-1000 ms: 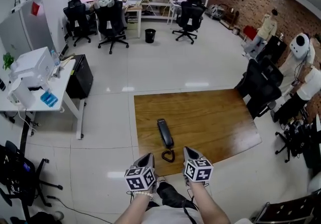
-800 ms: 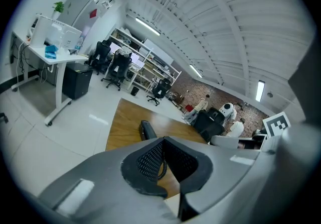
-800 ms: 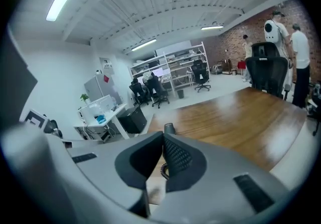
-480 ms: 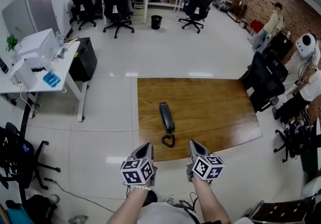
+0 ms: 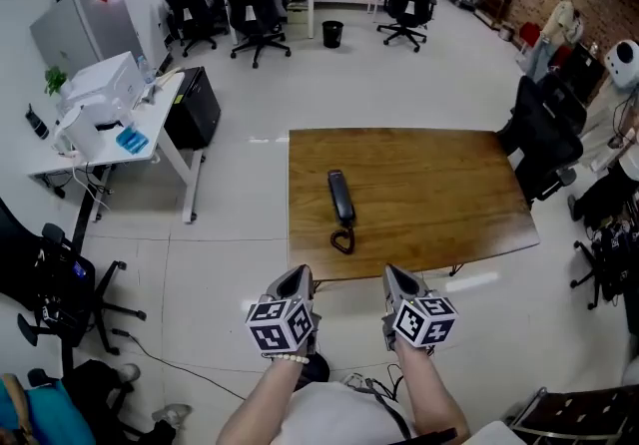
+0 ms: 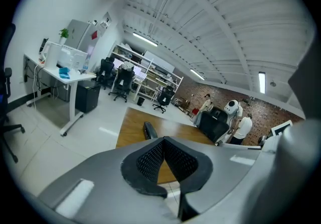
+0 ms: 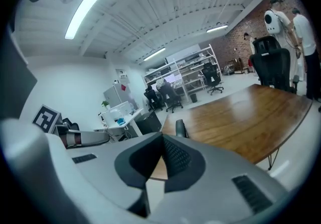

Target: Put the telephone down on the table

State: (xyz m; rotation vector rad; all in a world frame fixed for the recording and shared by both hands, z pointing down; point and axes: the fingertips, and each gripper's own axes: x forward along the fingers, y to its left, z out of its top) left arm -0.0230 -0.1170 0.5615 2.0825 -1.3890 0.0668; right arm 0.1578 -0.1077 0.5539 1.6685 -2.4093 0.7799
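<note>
A black telephone handset (image 5: 341,199) lies flat on the wooden table (image 5: 439,194), its coiled cord (image 5: 342,238) curled toward the near edge. Both grippers hang over the floor short of that edge, apart from the telephone. My left gripper (image 5: 298,280) is shut with nothing in it, and so is my right gripper (image 5: 397,278). In the left gripper view the pads of the left gripper (image 6: 164,140) meet, with the telephone (image 6: 149,130) beyond them. The right gripper view shows the right gripper (image 7: 163,137) shut too, with the telephone (image 7: 180,128) ahead on the table (image 7: 241,117).
A white desk (image 5: 150,124) with a printer (image 5: 95,99) stands at the left, a black cabinet (image 5: 200,104) beside it. Black office chairs (image 5: 544,139) crowd the table's right end; another chair (image 5: 50,278) is near left. A person (image 5: 559,19) stands far right.
Both grippers have drawn back from the table's near edge and risen a little, still shut. The telephone has stayed where it lay.
</note>
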